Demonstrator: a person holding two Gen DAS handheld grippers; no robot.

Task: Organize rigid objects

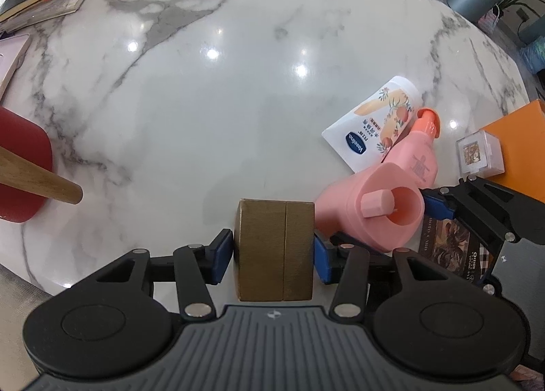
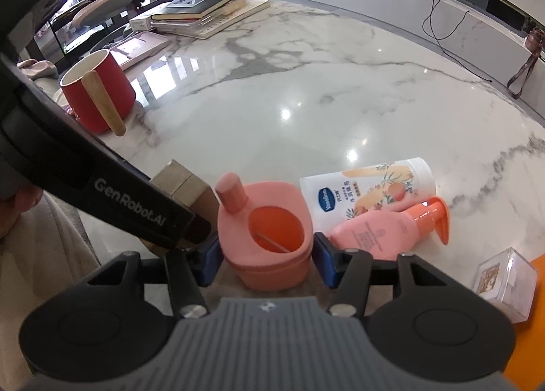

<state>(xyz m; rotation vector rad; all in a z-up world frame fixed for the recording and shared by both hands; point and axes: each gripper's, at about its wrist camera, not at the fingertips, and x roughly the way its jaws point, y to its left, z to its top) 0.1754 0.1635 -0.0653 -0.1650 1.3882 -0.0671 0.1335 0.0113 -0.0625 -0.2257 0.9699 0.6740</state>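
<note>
My left gripper is shut on a gold-brown box, held just above the marble table's near edge. My right gripper is shut on a pink cup with a peg handle; the cup also shows in the left wrist view, right of the box. A pink pump bottle and a white Vaseline tube lie just beyond the cup. The gold box shows in the right wrist view, behind the left gripper's body.
A red mug with a wooden handle stands at the left. A stack of books lies at the far left. A clear plastic box sits on an orange surface at the right. A dark printed card lies under my right gripper.
</note>
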